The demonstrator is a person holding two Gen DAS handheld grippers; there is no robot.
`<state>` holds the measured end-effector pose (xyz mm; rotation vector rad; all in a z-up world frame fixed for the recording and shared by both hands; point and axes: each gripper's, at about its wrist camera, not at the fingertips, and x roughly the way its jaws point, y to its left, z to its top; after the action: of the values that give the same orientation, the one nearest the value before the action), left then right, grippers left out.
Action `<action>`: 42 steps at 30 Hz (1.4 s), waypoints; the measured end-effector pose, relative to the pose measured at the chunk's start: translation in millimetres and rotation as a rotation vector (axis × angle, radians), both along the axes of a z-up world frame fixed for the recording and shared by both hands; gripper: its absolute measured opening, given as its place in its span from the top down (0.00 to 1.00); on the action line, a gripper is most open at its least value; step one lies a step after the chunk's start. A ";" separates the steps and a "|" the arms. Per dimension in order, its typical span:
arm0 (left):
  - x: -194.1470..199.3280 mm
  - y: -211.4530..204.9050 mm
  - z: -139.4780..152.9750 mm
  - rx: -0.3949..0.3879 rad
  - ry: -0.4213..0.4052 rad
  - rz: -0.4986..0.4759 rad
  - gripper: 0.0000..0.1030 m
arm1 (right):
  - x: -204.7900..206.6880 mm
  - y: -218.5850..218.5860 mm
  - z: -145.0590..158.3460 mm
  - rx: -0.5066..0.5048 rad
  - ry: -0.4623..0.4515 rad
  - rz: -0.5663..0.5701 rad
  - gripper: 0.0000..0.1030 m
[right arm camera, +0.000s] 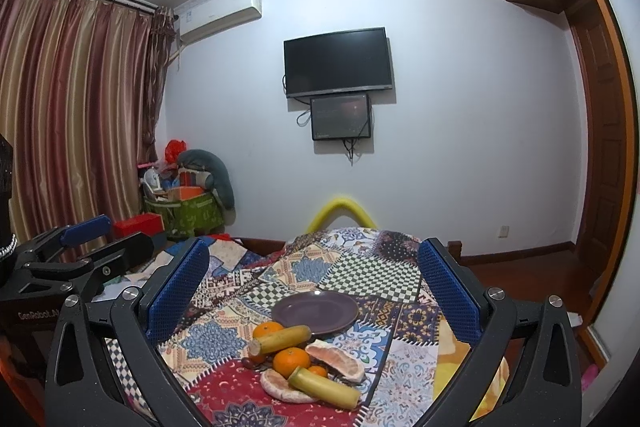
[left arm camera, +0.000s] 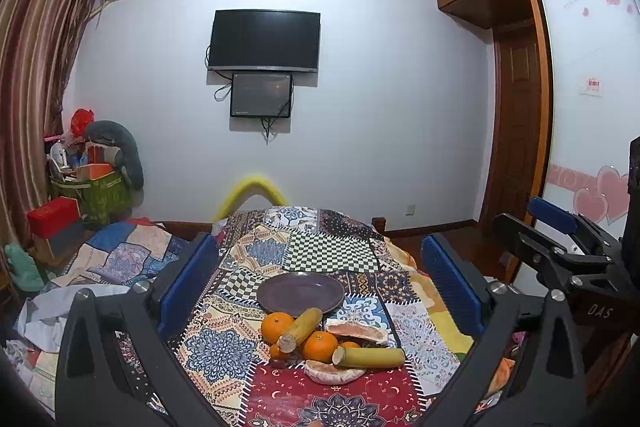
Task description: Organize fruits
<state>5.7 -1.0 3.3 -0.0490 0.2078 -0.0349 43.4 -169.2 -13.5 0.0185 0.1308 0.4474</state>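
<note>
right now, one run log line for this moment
left gripper open | right gripper open | plate empty | fruit pile untouched on cloth

Legible markings, located relative to the wall-mounted television [left arm camera: 264, 41]:

- "DAS", printed in pale letters on the black body of the right gripper [left arm camera: 560, 231], seen in the left wrist view far right of and below the television.
- "GenRobot.AI", partly cut off, printed on the black body of the left gripper [right arm camera: 94, 239], seen in the right wrist view far left of and below the television.

Nothing else can be read.
</note>
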 end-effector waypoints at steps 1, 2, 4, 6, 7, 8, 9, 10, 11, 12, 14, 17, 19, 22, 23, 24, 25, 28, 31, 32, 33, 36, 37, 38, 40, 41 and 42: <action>2.0 0.5 -1.5 -0.001 0.006 0.000 0.00 | 2.1 0.3 -2.3 -0.007 0.006 -0.002 0.00; 4.8 1.2 -2.9 -0.003 0.013 0.002 0.00 | 3.2 0.2 -4.5 -0.012 0.010 -0.006 0.00; 11.0 3.2 -7.6 -0.009 0.032 0.002 0.00 | 9.1 0.8 -11.3 -0.033 0.025 -0.017 0.00; 19.3 6.4 -14.6 -0.017 0.060 0.004 0.00 | 18.0 -0.1 -21.1 -0.055 0.056 -0.017 0.00; 22.3 7.2 -17.5 -0.017 0.072 0.007 0.00 | 24.9 0.5 -28.7 -0.073 0.083 -0.011 0.00; 26.9 9.3 -21.8 -0.017 0.089 0.014 0.00 | 27.4 0.0 -32.0 -0.082 0.094 -0.009 0.00; 31.1 10.7 -26.0 -0.014 0.104 0.023 0.00 | 34.1 1.1 -40.7 -0.107 0.120 -0.012 0.00; 35.9 12.1 -31.4 -0.011 0.120 0.034 0.00 | 37.5 1.1 -45.7 -0.121 0.134 -0.015 0.00; 40.8 13.4 -37.6 -0.008 0.137 0.043 0.00 | 42.9 1.3 -53.8 -0.140 0.157 -0.016 0.00; 46.6 15.6 -43.9 -0.006 0.157 0.053 0.00 | 47.7 1.4 -60.8 -0.155 0.178 -0.015 0.00; 55.3 19.4 -55.6 -0.007 0.192 0.064 0.00 | 54.4 1.1 -70.5 -0.176 0.216 -0.011 0.00; 71.5 27.0 -74.6 -0.019 0.261 0.071 0.05 | 69.4 1.2 -90.4 -0.211 0.295 0.006 0.00; 81.2 31.6 -89.0 -0.021 0.308 0.078 0.09 | 81.4 0.1 -108.1 -0.226 0.359 0.009 0.00; 97.5 38.1 -115.1 -0.029 0.388 0.084 0.13 | 96.4 0.2 -127.3 -0.241 0.434 0.012 0.00; 102.0 39.8 -122.1 -0.035 0.412 0.082 0.15 | 96.9 1.3 -129.2 -0.247 0.448 0.012 0.00; 107.4 41.8 -131.0 -0.042 0.439 0.079 0.16 | 100.6 1.9 -135.4 -0.252 0.465 0.012 0.00; 110.5 43.4 -136.5 -0.046 0.456 0.078 0.17 | 105.1 2.1 -143.1 -0.261 0.488 0.015 0.00; 124.4 46.0 -159.3 -0.052 0.527 0.072 0.22 | 116.5 5.7 -159.2 -0.279 0.534 0.034 0.00; 134.9 45.1 -176.3 -0.058 0.577 0.055 0.28 | 125.7 8.3 -172.7 -0.281 0.581 0.066 0.00; 138.3 44.8 -181.2 -0.059 0.590 0.047 0.30 | 128.6 10.9 -175.1 -0.280 0.588 0.072 0.01; 141.9 44.3 -186.0 -0.059 0.602 0.040 0.32 | 130.7 11.5 -178.7 -0.279 0.603 0.087 0.02; 150.3 43.4 -194.4 -0.059 0.625 0.024 0.33 | 137.0 17.5 -186.5 -0.281 0.628 0.118 0.06; 155.2 43.2 -197.7 -0.057 0.633 0.018 0.33 | 138.5 18.8 -189.7 -0.283 0.641 0.136 0.07; 158.6 43.0 -199.9 -0.055 0.638 0.016 0.33 | 139.6 21.1 -191.6 -0.285 0.646 0.142 0.09; 167.2 42.8 -204.2 -0.055 0.650 0.007 0.33 | 141.9 23.4 -196.7 -0.291 0.659 0.162 0.12; 171.2 42.4 -206.3 -0.056 0.654 0.003 0.33 | 143.1 25.9 -198.0 -0.296 0.662 0.165 0.16; 176.3 41.8 -208.7 -0.055 0.657 0.000 0.33 | 144.3 27.3 -200.6 -0.300 0.670 0.181 0.18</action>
<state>182.0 40.8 -205.4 -0.1152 0.8641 -0.0236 187.7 -141.9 -214.0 -0.1407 0.8630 0.5859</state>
